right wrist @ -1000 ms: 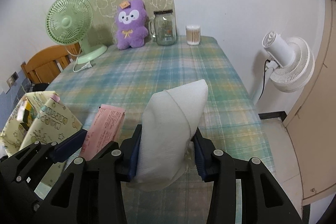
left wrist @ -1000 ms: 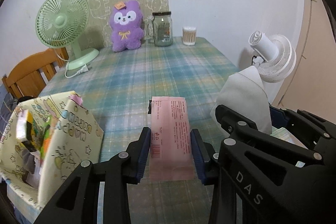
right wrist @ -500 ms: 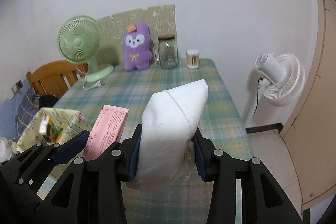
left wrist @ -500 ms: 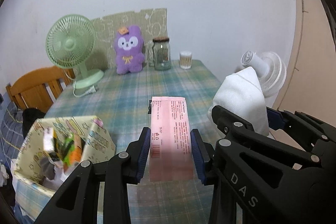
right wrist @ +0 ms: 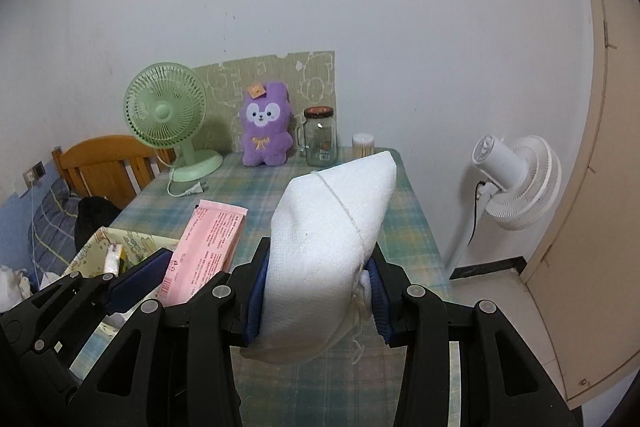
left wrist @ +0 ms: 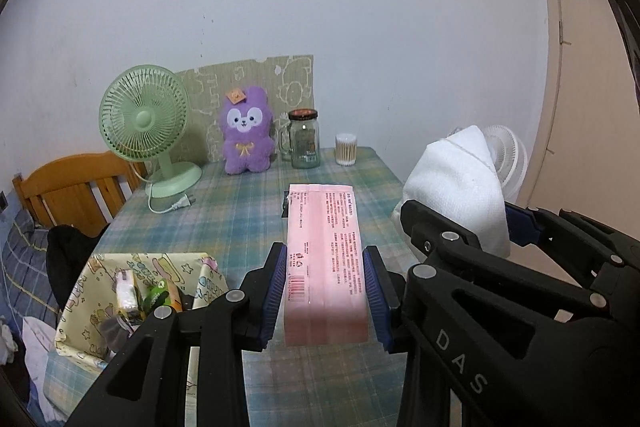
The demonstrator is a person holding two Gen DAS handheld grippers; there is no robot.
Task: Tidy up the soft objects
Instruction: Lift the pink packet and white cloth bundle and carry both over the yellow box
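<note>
A: Both grippers have risen since a second ago; the plaid surface [left wrist: 240, 211] sits lower in both views and more wall shows above it

B: What does the left gripper [left wrist: 325, 289] hold?

A: Its blue pads pinch the pink packet [left wrist: 325, 259] by its long sides, lifted clear of the surface, printed face up and pointing away

B: And the right gripper [right wrist: 316, 301]?

A: It is clamped on the white cloth bundle [right wrist: 332, 227], which stands up between the pads and tapers to a point, a thread running across it. The two grippers are side by side, the packet just left of the bundle

B: Below them?

A: At the near left corner sits the patterned fabric basket [left wrist: 80, 301] with small packs inside

B: Farther back?

A: Along the wall stand a green fan [left wrist: 146, 123], a purple plush [left wrist: 246, 137], a glass jar [left wrist: 305, 139] and a cotton swab tub [left wrist: 346, 149]. A white fan [right wrist: 516, 179] stands on the floor to the right
</note>
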